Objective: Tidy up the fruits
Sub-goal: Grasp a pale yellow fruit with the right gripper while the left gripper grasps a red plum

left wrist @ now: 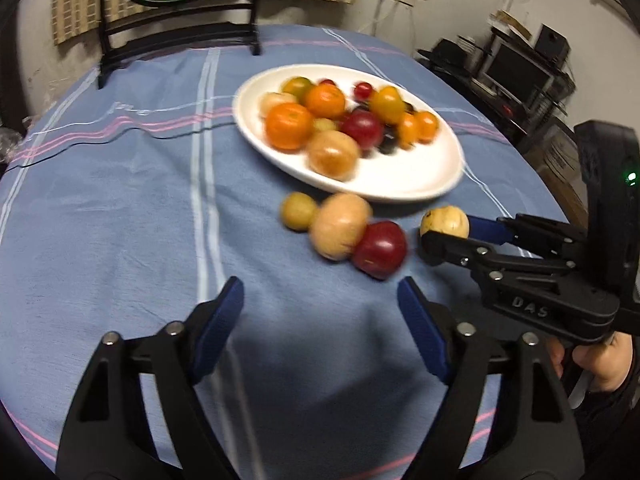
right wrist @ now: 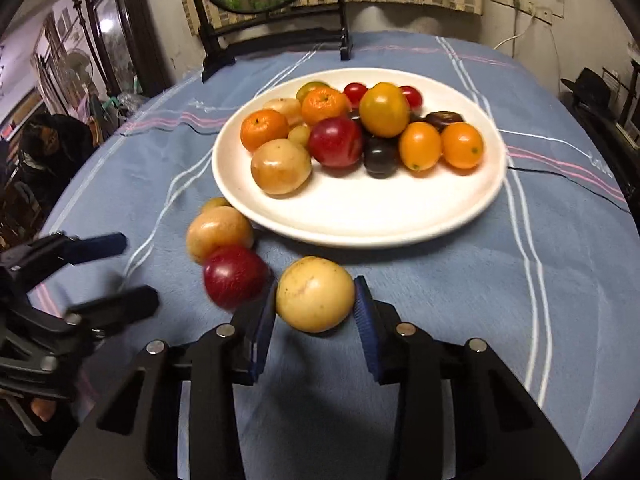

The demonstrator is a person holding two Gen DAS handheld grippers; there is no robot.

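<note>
Blue striped tablecloth (right wrist: 460,320) is covering the round table we are working over, with a dark wooden stand (right wrist: 272,36) holding an oval picture at its far edge and cluttered shelves beyond.

We are gripping a pale yellow fruit (right wrist: 315,300) in our right gripper (right wrist: 316,312); the blue pads (right wrist: 362,308) are pressing on both its sides, and it is sitting just short of the white plate's (right wrist: 360,224) near rim. From the left wrist view the same fruit (left wrist: 445,222) is showing at the tip of the right gripper (left wrist: 444,236), above the cloth (left wrist: 120,200).

Just to its left a red fruit (right wrist: 235,276) is lying on the cloth, touching a tan fruit (right wrist: 219,232) behind it, and a small yellow fruit (right wrist: 215,203) is peeking out past that one, close to the plate's rim. All three are blurring slightly.

We are holding the left gripper (left wrist: 320,312) with its jaws wide and nothing between them, hovering over bare cloth short of that row of three (left wrist: 340,226).

On the plate (left wrist: 400,188) a heap is crowding the far half: oranges (right wrist: 264,129), a red fruit, a tan one, yellow-orange tomatoes (right wrist: 384,110), dark plums (right wrist: 380,162), small red tomatoes (right wrist: 355,94). The near half is showing bare white.
</note>
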